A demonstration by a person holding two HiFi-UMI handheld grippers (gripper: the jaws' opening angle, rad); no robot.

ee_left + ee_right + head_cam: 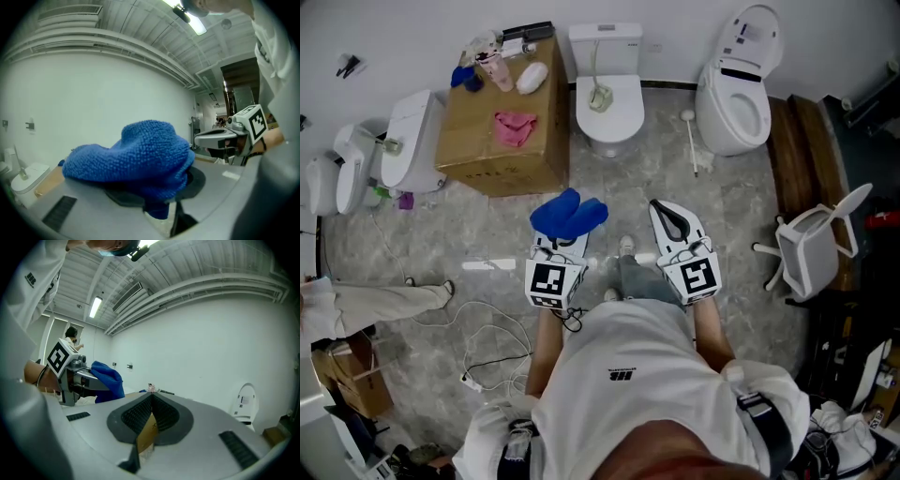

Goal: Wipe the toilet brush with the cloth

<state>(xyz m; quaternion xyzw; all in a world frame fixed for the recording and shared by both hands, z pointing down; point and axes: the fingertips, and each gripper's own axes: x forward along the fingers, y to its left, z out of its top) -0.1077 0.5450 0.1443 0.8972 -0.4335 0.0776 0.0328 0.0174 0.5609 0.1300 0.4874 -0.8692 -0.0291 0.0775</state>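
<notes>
Left gripper [565, 228]: jaws pinch the blue cloth [569, 216], which bunches over the tips. Right gripper [668, 214]: jaws pressed together, nothing between them. Both point toward 12 o'clock in the head view. Toilet brush [692, 145] lies on the floor at 1 o'clock from the right gripper, well apart from it, between the middle toilet [619, 120] and the right toilet [727, 122].

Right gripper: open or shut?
Shut and empty: on the right gripper the jaws meet at the tips, with nothing between them.
</notes>
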